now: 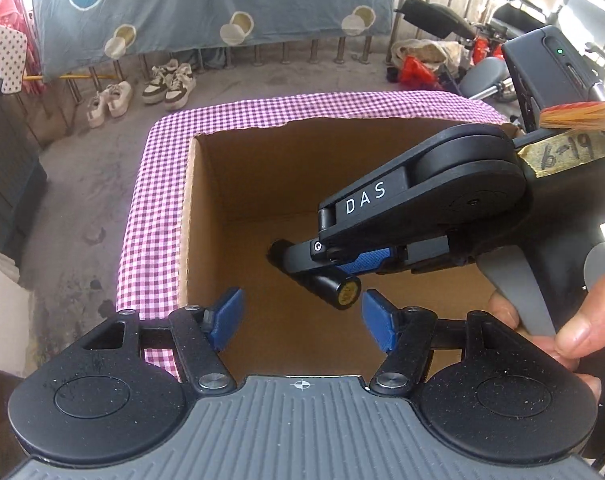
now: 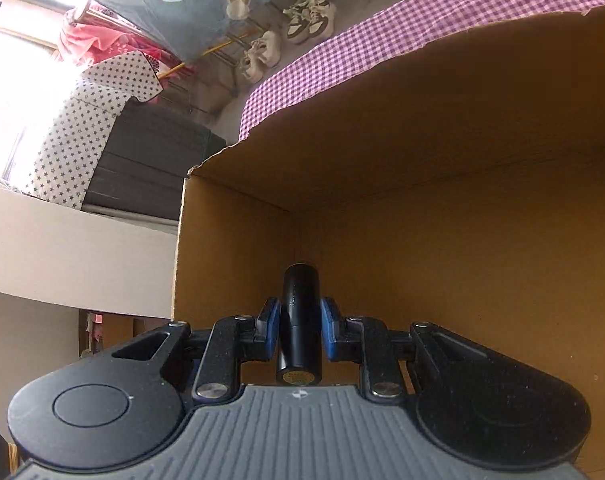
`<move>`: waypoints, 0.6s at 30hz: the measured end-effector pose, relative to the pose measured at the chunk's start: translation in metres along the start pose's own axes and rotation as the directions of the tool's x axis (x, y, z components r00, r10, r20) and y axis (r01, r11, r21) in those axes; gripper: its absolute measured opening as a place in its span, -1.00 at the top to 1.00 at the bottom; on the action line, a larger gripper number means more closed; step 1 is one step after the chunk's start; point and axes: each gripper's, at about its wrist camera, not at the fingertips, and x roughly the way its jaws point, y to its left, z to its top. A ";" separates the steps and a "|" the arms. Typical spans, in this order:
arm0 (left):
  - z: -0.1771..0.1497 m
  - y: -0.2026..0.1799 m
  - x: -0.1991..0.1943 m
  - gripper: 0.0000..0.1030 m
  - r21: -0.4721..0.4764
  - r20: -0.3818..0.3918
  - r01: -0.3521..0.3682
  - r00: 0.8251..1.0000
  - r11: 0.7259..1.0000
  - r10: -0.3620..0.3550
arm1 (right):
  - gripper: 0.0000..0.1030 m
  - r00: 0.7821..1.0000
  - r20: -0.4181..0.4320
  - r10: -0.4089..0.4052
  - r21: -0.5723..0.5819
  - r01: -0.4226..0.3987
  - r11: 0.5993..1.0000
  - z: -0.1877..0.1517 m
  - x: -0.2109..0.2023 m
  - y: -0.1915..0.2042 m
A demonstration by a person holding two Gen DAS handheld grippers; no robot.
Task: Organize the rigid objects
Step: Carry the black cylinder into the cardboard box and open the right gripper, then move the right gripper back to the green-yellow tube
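Black cylinder (image 2: 300, 320) sits pinched between the blue pads (image 2: 271, 330) of the right gripper (image 2: 300, 330), its long axis running along the fingers, gold-capped end toward the camera, far end aimed at the box corner at 12 o'clock. It hangs inside the open cardboard box (image 1: 238, 184), with bare brown floor all around it and walls well apart. Left gripper (image 1: 302, 320) hovers at 6 o'clock over the box, jaws spread and empty. Checked cloth (image 1: 150, 216) borders the box rim from 9 to 12 o'clock.
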 end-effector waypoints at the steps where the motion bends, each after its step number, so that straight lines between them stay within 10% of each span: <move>1: 0.000 0.003 0.000 -0.27 -0.006 0.001 -0.001 1.000 1.000 0.001 | 0.54 1.000 -0.004 -0.006 0.005 0.006 1.000 0.002 0.006 0.000; 5: 0.001 0.008 -0.006 -0.24 -0.020 0.013 0.014 1.000 1.000 -0.013 | 0.45 0.999 -0.041 -0.012 0.036 0.013 0.999 0.006 0.028 0.002; 9: 0.001 0.008 -0.015 -0.27 -0.019 0.043 0.013 0.999 1.000 -0.012 | -0.16 0.999 -0.028 -0.029 0.040 0.030 0.999 0.001 0.017 0.005; 18: -0.016 0.000 -0.070 -0.28 -0.012 0.147 0.095 0.985 0.995 -0.092 | -0.16 0.987 0.142 0.077 0.000 -0.078 0.997 -0.027 -0.089 0.001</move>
